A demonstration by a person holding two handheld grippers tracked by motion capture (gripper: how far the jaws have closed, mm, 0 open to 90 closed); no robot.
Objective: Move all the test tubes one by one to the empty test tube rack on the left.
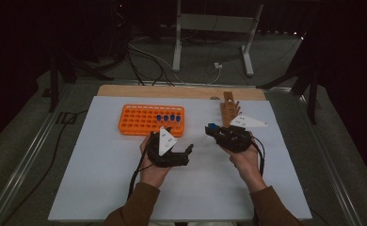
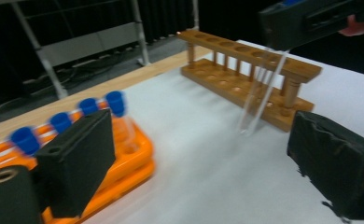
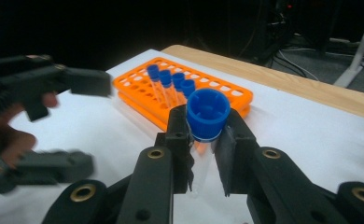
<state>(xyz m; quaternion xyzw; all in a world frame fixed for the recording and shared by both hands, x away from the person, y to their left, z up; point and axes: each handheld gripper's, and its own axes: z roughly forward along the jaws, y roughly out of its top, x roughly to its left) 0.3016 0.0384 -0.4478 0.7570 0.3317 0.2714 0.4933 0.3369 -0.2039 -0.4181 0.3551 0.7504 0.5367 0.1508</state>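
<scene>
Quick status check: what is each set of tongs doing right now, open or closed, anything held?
Left tongs: open, nothing between the jaws.
Right tongs: closed on a blue-capped test tube, gripped just under its cap.

**Left gripper view: jaws wide apart, tube held opposite**

Left gripper (image 2: pixel 203 163) has its two black jaws spread wide, nothing between them, white table sheet (image 2: pixel 199 154) below. Behind the near jaw sits an orange tube rack (image 2: pixel 129 154) with blue-capped tubes (image 2: pixel 117 105), blurred. Wooden test-tube rack (image 2: pixel 245 70) stands farther back near the table's wooden edge. Top right, the right gripper (image 2: pixel 283 44) clamps a clear test tube (image 2: pixel 262 93), tilted, its lower end above the sheet in front of the wooden rack.
</scene>
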